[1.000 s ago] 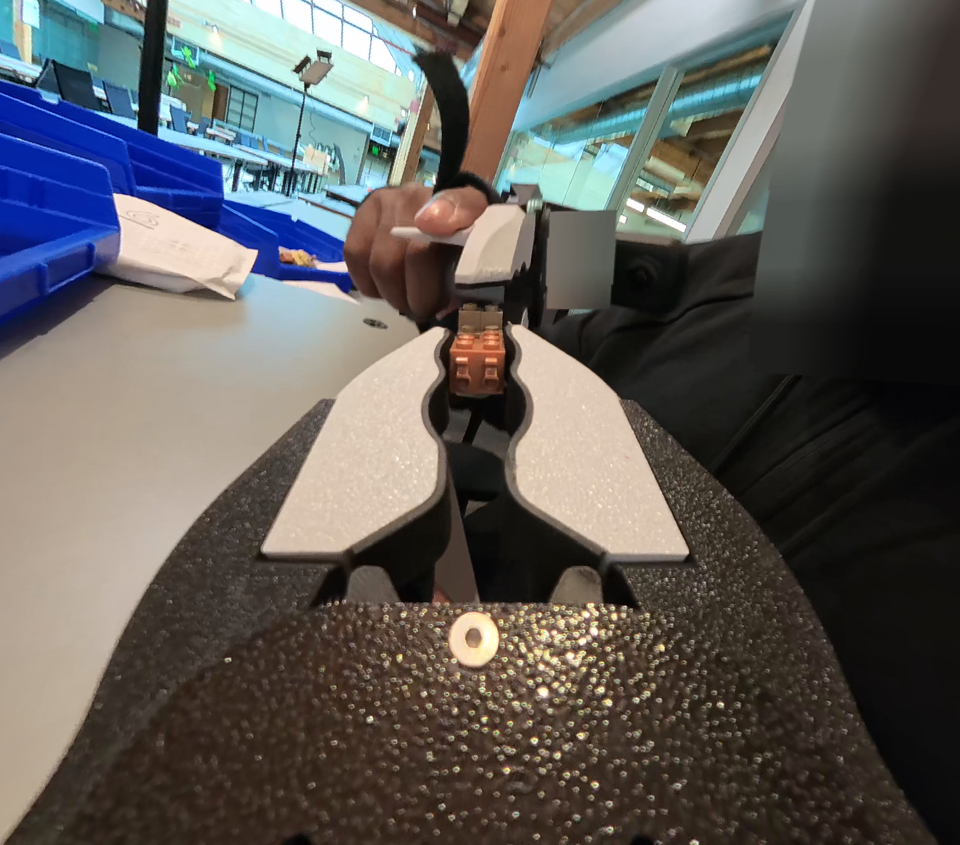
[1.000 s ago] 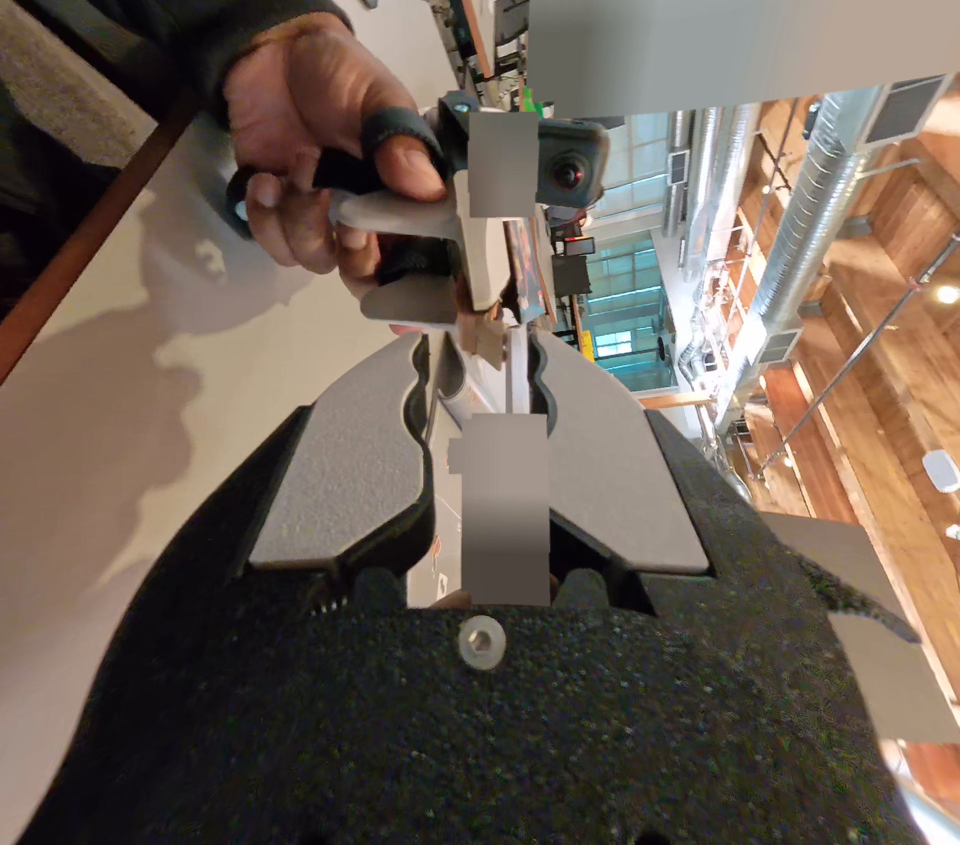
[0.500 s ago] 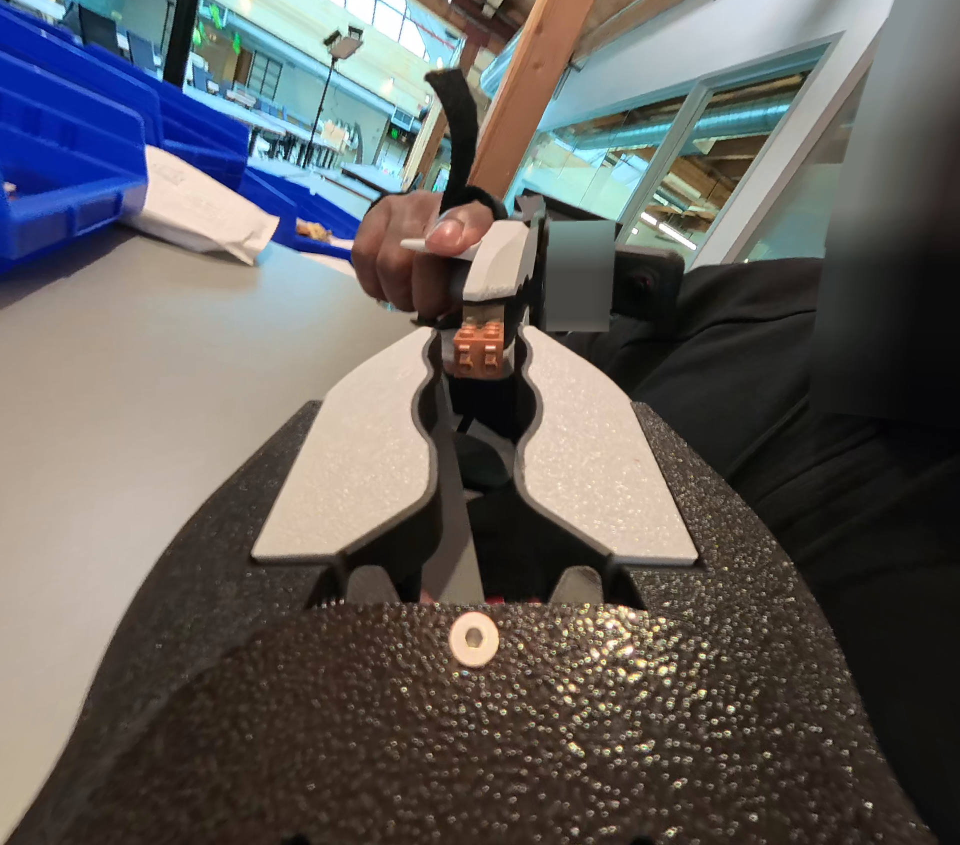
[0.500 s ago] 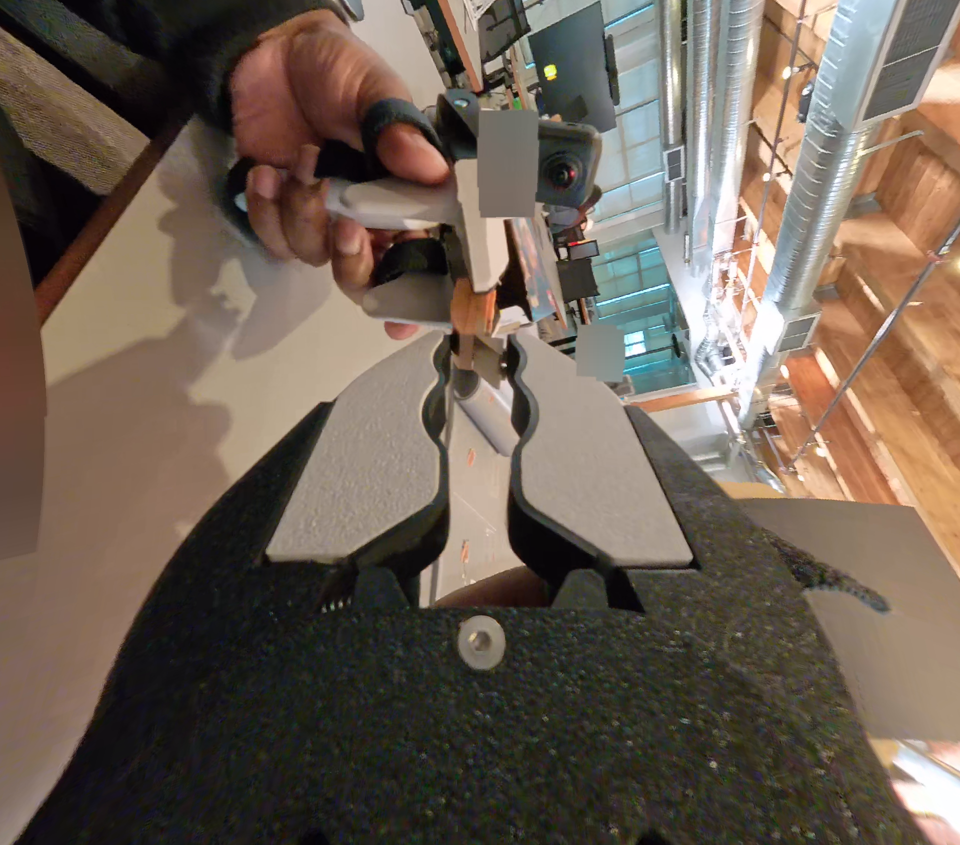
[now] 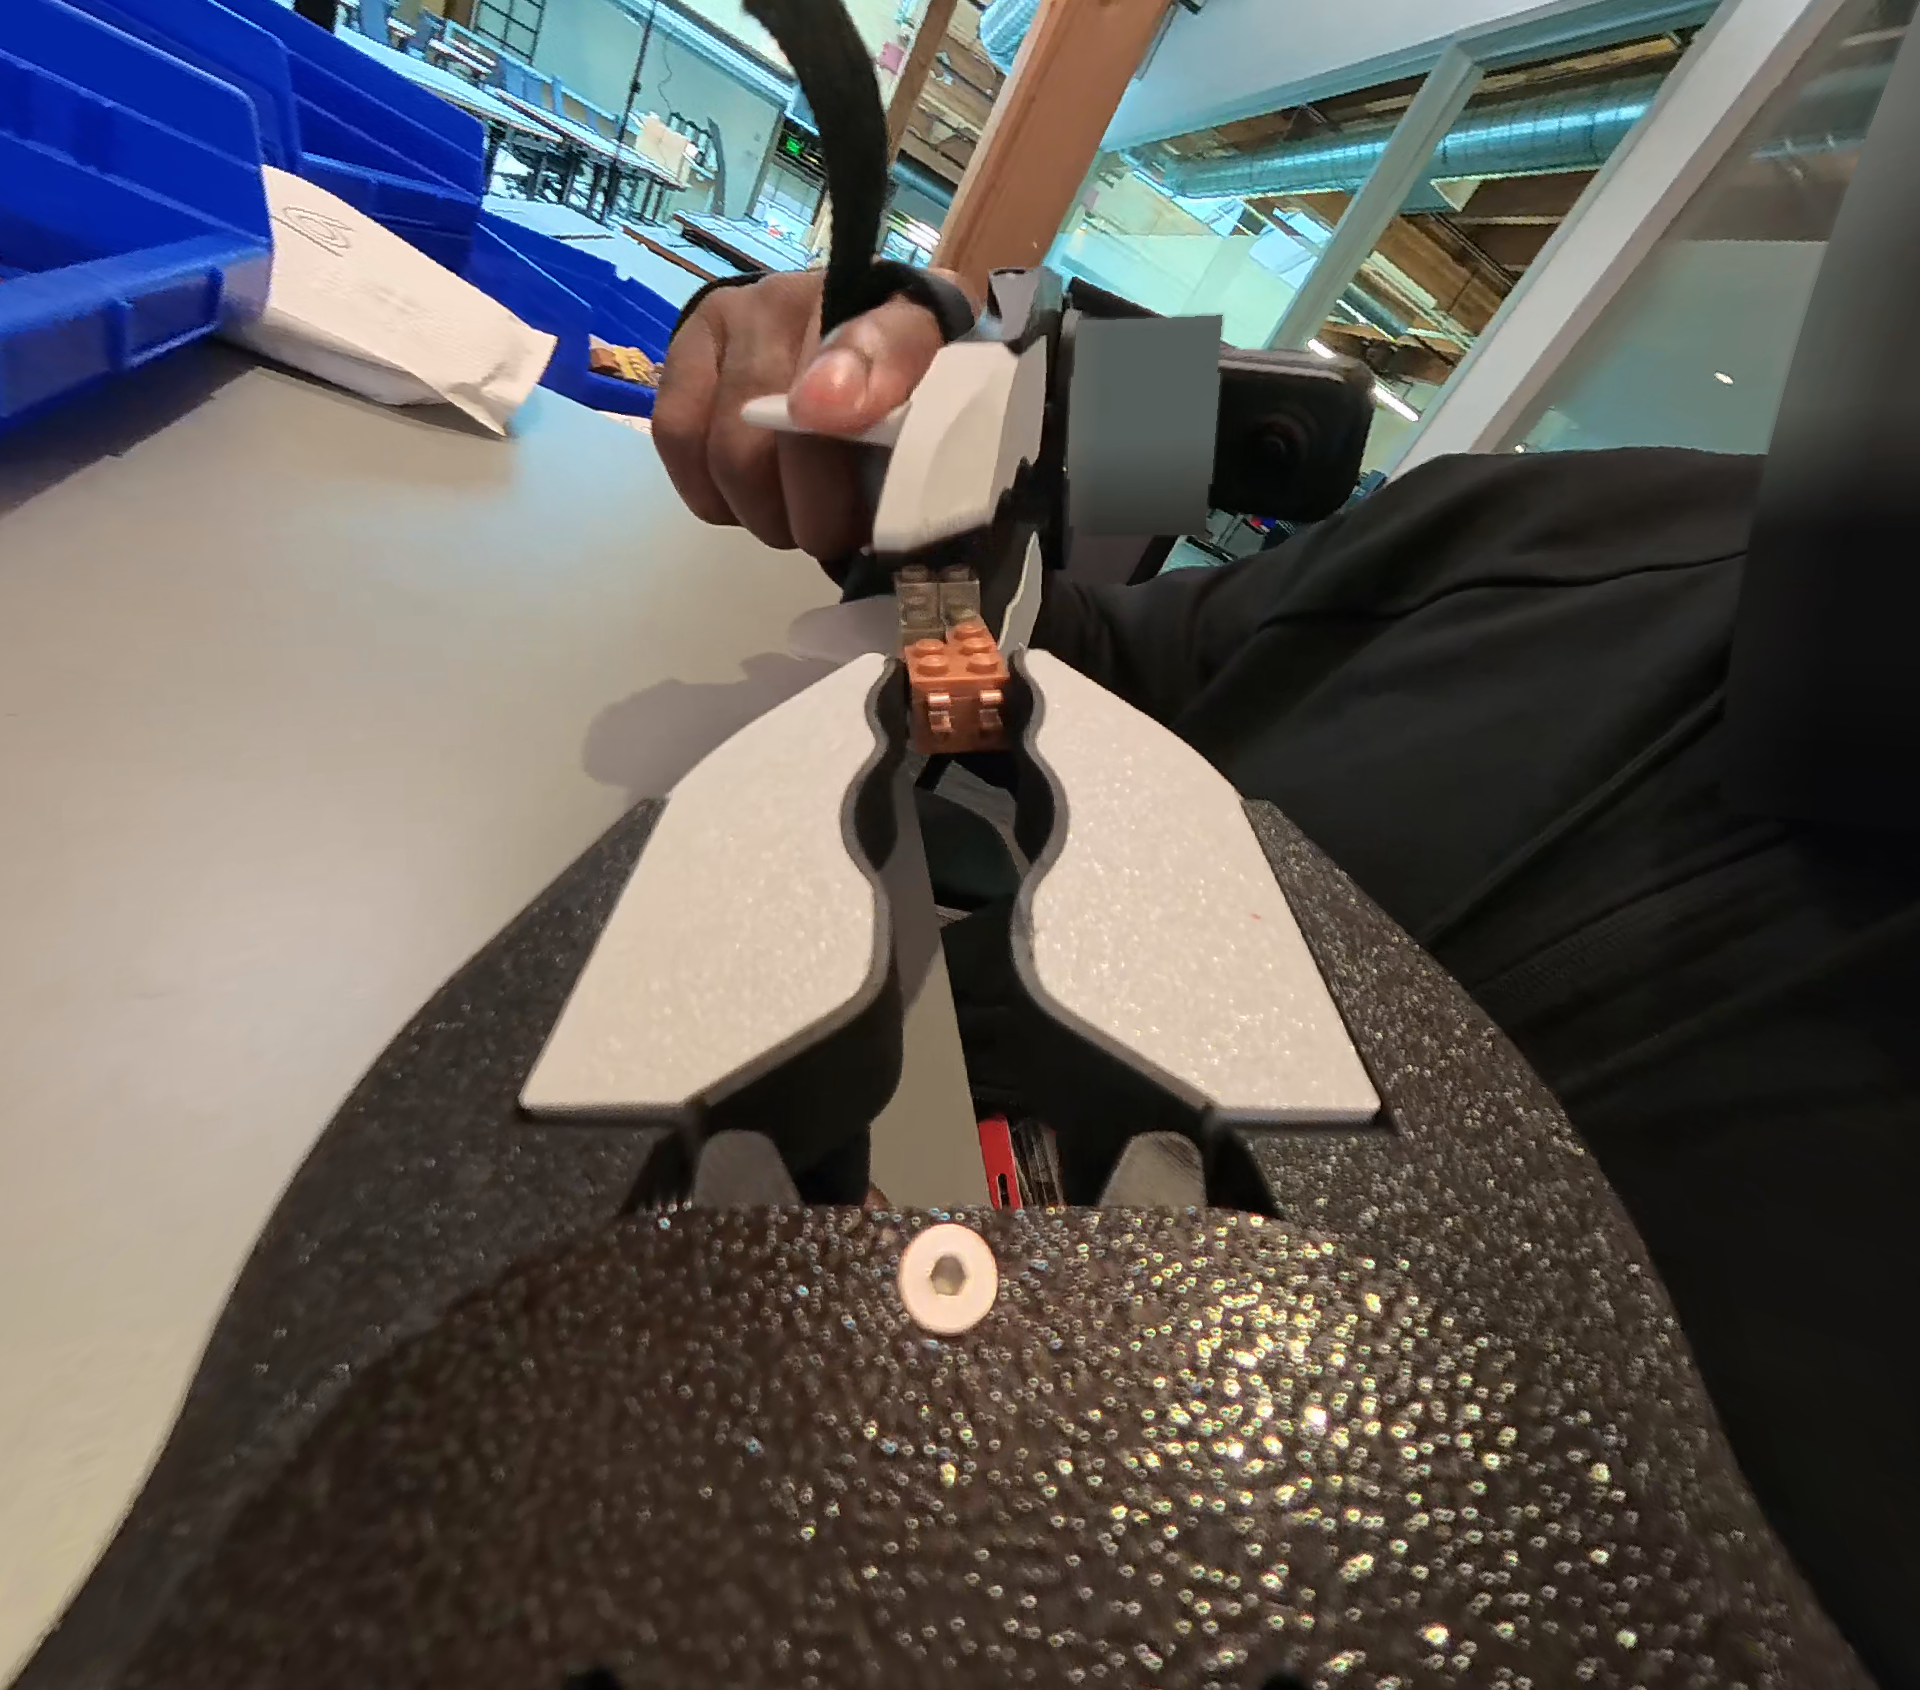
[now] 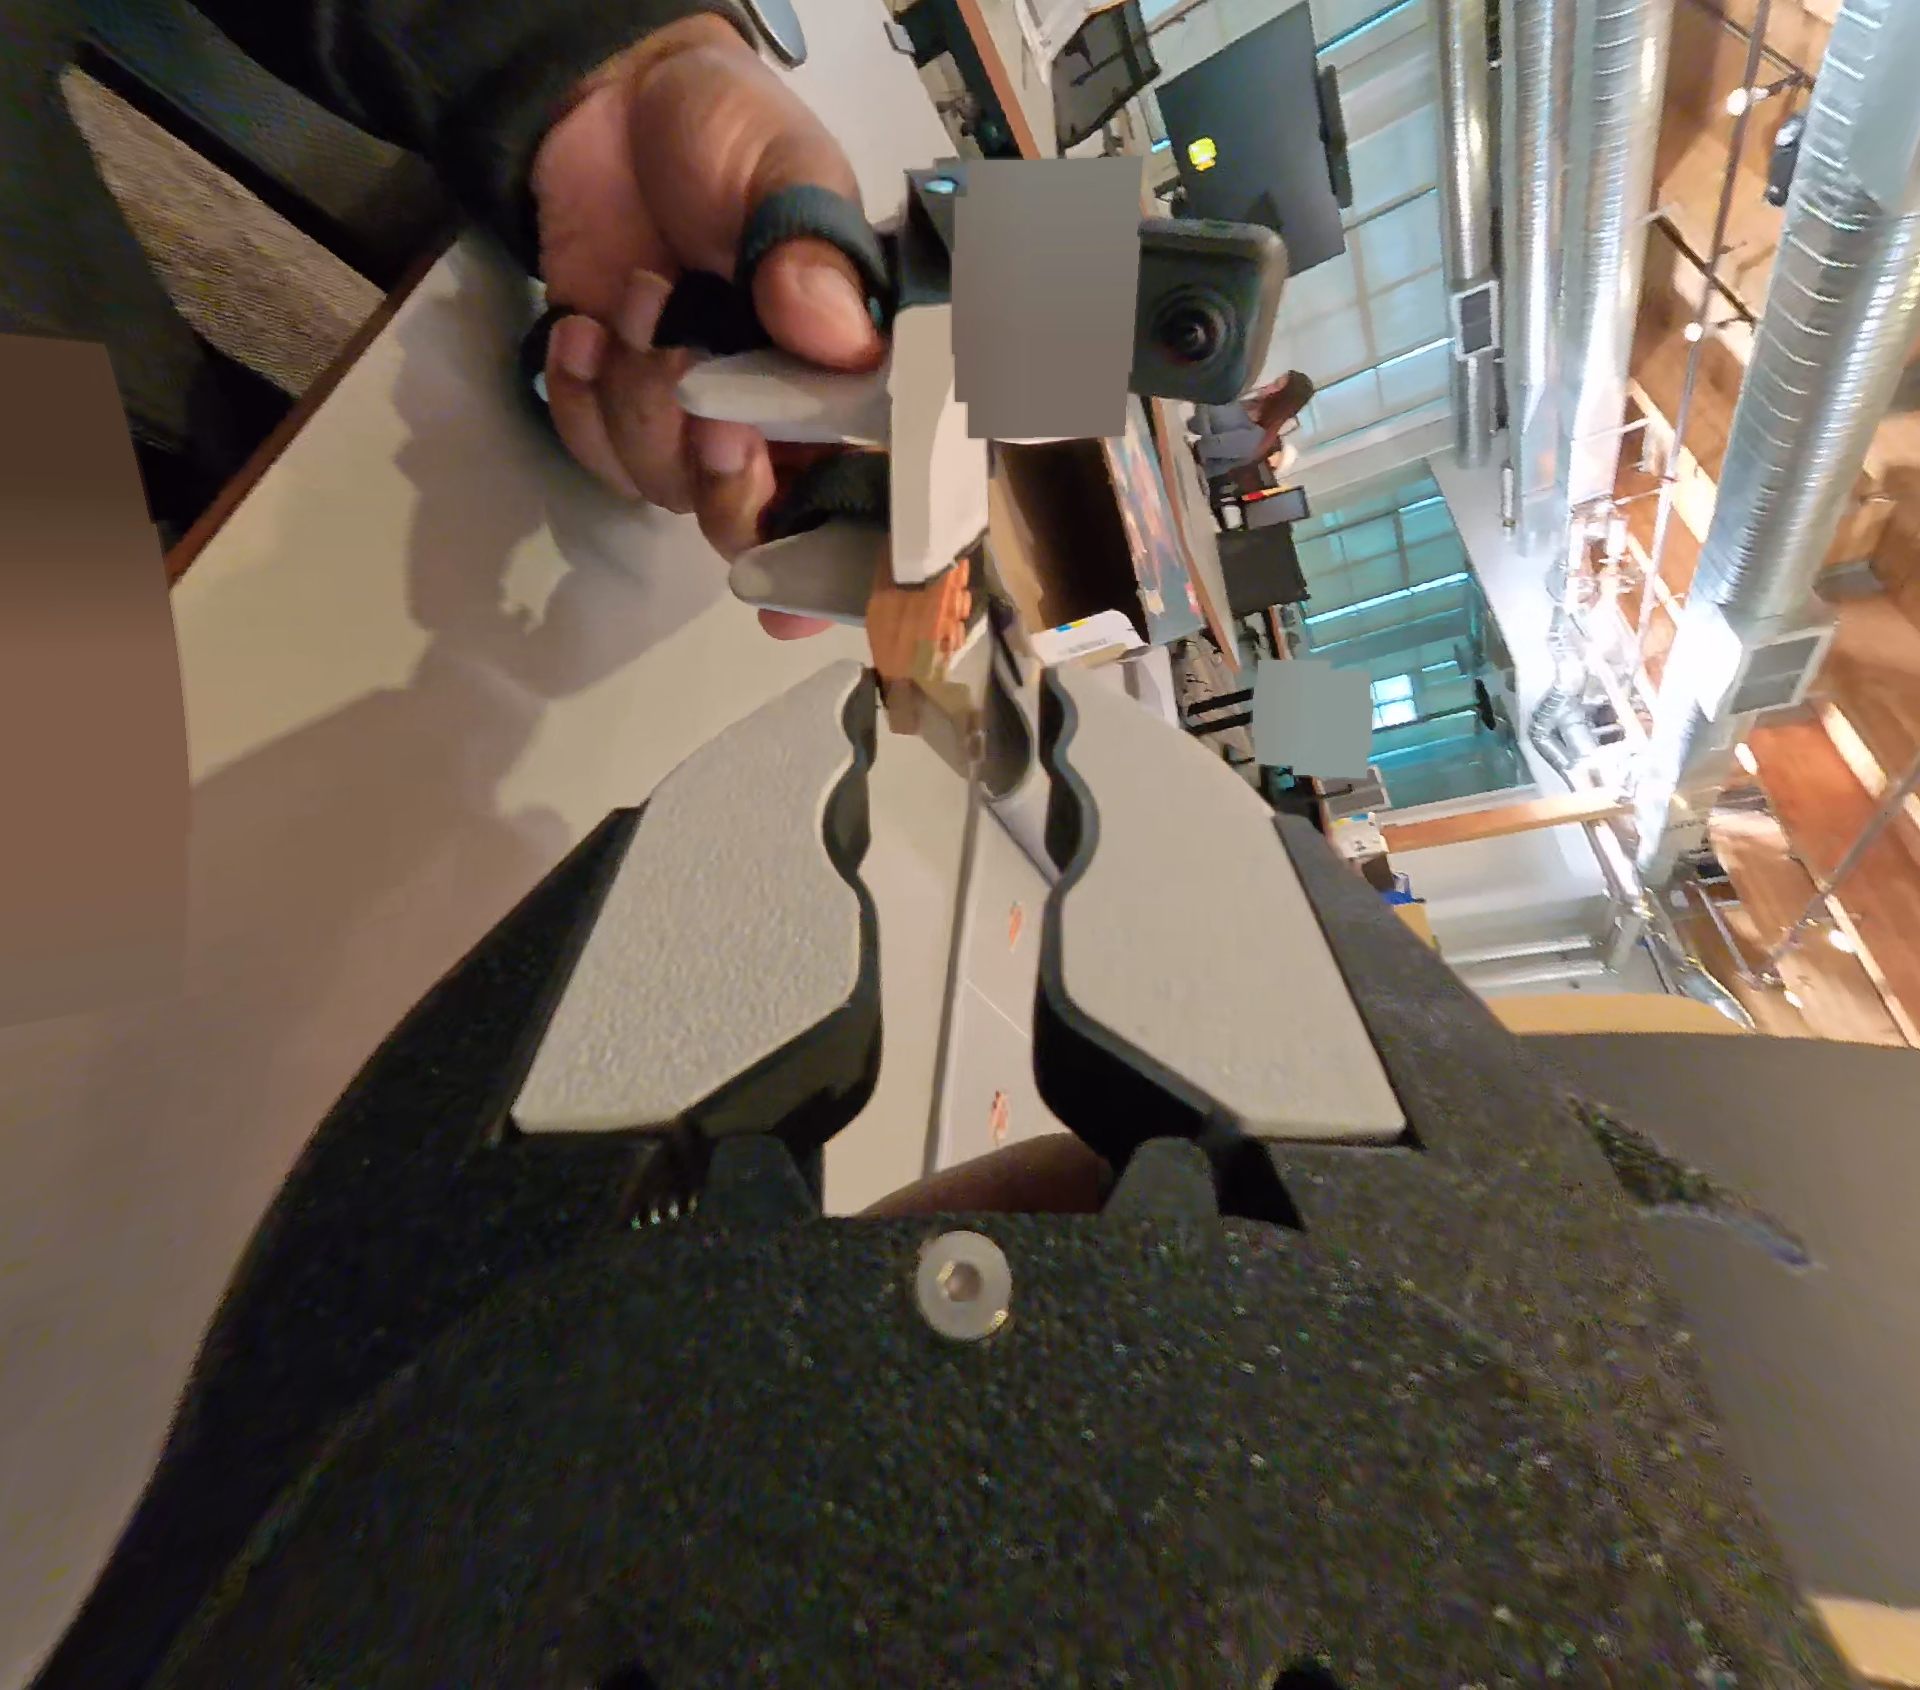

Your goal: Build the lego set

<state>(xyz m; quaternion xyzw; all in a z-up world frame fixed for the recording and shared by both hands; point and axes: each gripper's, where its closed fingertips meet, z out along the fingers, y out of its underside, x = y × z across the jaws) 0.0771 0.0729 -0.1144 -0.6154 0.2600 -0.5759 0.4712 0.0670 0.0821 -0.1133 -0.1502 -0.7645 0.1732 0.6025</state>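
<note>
My left tongs [image 5: 954, 684] pinch the orange brick [image 5: 951, 726] at frame centre; my right tongs [image 6: 956, 695] stand spread around the grey brick [image 5: 940, 601] just above it. Unheld, it may tumble onto the worktop [image 5: 312, 653].

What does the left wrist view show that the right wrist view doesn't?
Only the left view: blue bins, a white paper packet, and the left tongs clamped on an orange brick. Only the right view: silver ducts and a dark monitor. Both: the orange brick, a tan brick and the grey table.
</note>
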